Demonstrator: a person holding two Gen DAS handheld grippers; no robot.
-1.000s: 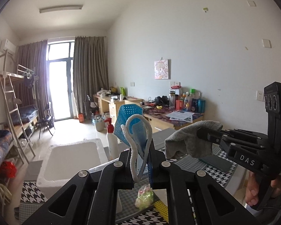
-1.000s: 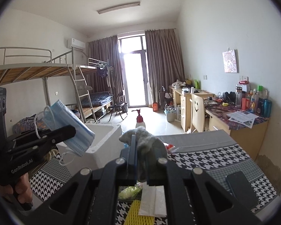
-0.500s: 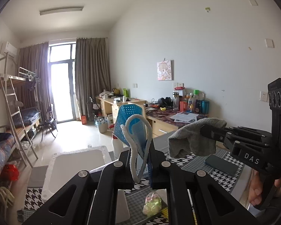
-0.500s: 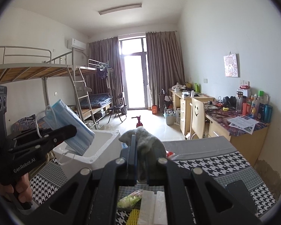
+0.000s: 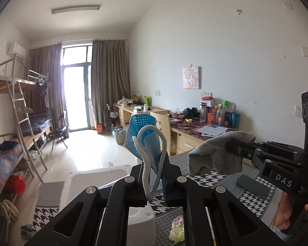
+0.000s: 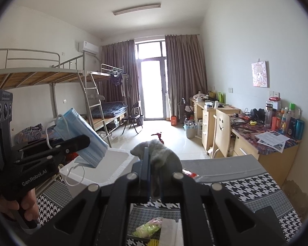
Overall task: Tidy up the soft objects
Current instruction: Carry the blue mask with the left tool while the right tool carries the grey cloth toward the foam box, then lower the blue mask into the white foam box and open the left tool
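Observation:
My left gripper (image 5: 154, 176) is shut on a blue face mask (image 5: 142, 137), whose white ear loop hangs over the jaws. In the right wrist view that same left gripper (image 6: 86, 141) holds the mask (image 6: 82, 137) above a white foam box (image 6: 104, 170). A grey sock (image 6: 160, 155) is pinched in my right gripper (image 6: 152, 172), which is shut. The left wrist view shows the right gripper (image 5: 228, 145) to the right, with the sock (image 5: 217, 155) drooping from its tip. Both are raised above a houndstooth-covered table (image 6: 256, 186).
The foam box (image 5: 96, 182) stands at the table's left end. A dark phone (image 5: 252, 185) lies on the table at right. A small bag of yellow-green items (image 6: 147, 226) and white tissues lie near the front. Desks, a chair and bunk beds fill the room beyond.
Both grippers have risen slightly and shifted with the mask and sock still held; the table and foam box sit lower in both views.

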